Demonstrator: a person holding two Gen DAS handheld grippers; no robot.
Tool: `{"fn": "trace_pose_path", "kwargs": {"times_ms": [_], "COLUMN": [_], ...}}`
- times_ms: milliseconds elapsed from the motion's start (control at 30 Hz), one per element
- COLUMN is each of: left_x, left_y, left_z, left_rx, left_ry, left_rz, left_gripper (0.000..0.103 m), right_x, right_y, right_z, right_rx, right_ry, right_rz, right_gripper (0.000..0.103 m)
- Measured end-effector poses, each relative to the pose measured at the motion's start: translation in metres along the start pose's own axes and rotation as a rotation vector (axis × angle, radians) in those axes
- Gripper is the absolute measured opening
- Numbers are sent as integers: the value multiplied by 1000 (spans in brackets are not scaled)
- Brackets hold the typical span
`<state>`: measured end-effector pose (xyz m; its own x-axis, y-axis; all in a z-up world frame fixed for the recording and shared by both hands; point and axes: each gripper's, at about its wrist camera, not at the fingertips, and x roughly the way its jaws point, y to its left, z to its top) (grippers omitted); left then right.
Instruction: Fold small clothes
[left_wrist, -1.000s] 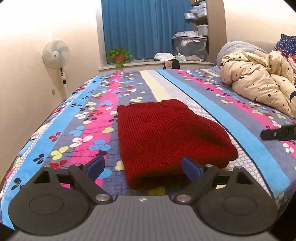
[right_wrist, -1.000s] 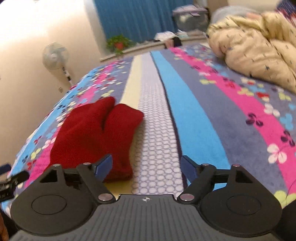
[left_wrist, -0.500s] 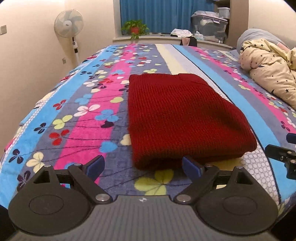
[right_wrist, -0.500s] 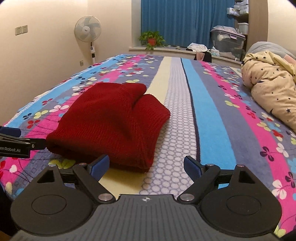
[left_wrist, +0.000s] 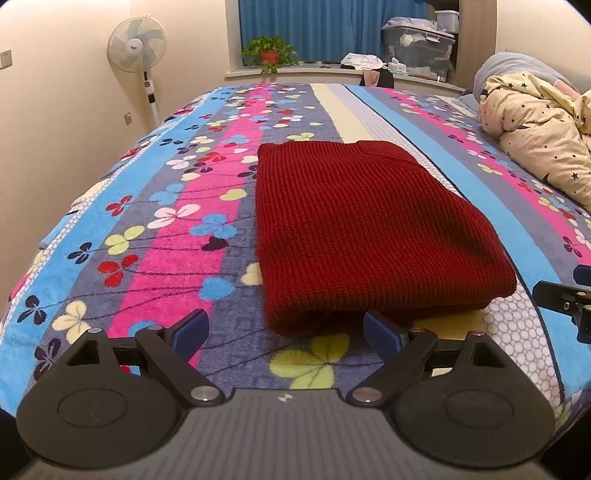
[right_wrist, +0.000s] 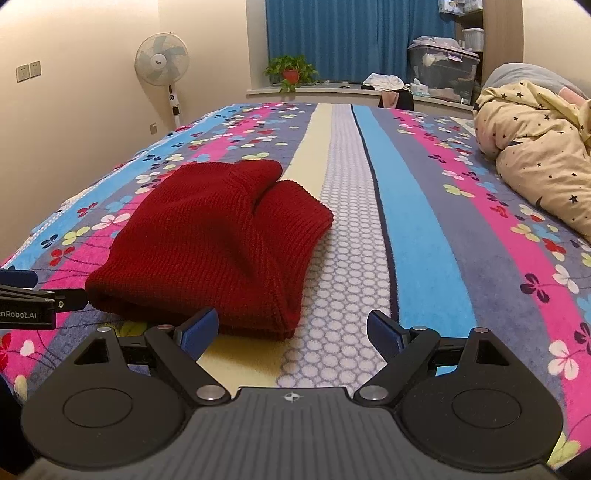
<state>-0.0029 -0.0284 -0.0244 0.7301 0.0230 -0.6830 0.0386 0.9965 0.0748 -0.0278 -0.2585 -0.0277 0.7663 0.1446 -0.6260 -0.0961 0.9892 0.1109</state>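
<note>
A dark red knitted sweater (left_wrist: 365, 229) lies folded into a rectangle on the flowered striped bedspread (left_wrist: 177, 221). My left gripper (left_wrist: 286, 330) is open and empty, just in front of the sweater's near edge. In the right wrist view the sweater (right_wrist: 210, 251) lies ahead to the left, its near edge doubled over. My right gripper (right_wrist: 293, 330) is open and empty, near the sweater's near right corner. The right gripper's tip shows at the right edge of the left wrist view (left_wrist: 565, 299); the left gripper's tip shows at the left edge of the right wrist view (right_wrist: 33, 302).
A crumpled cream star-print duvet (left_wrist: 539, 133) lies at the bed's right side. A standing fan (left_wrist: 136, 44) is by the left wall. A potted plant (left_wrist: 269, 55) and a storage box (left_wrist: 417, 44) stand on the far ledge before blue curtains.
Both grippers have drawn back and risen away from the sweater, which now lies farther ahead and unheld. Both stay open.
</note>
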Motion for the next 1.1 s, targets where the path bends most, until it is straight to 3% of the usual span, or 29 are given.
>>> {"fn": "trace_pose_path", "kwargs": {"times_ms": [1100], "left_x": [1], "left_y": [-1], "left_z": [-1], "left_rx": [7], "left_ry": [-4], "left_rz": [-5], "left_gripper": [94], "right_x": [4], "right_y": [1], "right_z": [-3], "right_rx": [0], "right_ry": [19], "right_rz": [1], "right_gripper": [89]}}
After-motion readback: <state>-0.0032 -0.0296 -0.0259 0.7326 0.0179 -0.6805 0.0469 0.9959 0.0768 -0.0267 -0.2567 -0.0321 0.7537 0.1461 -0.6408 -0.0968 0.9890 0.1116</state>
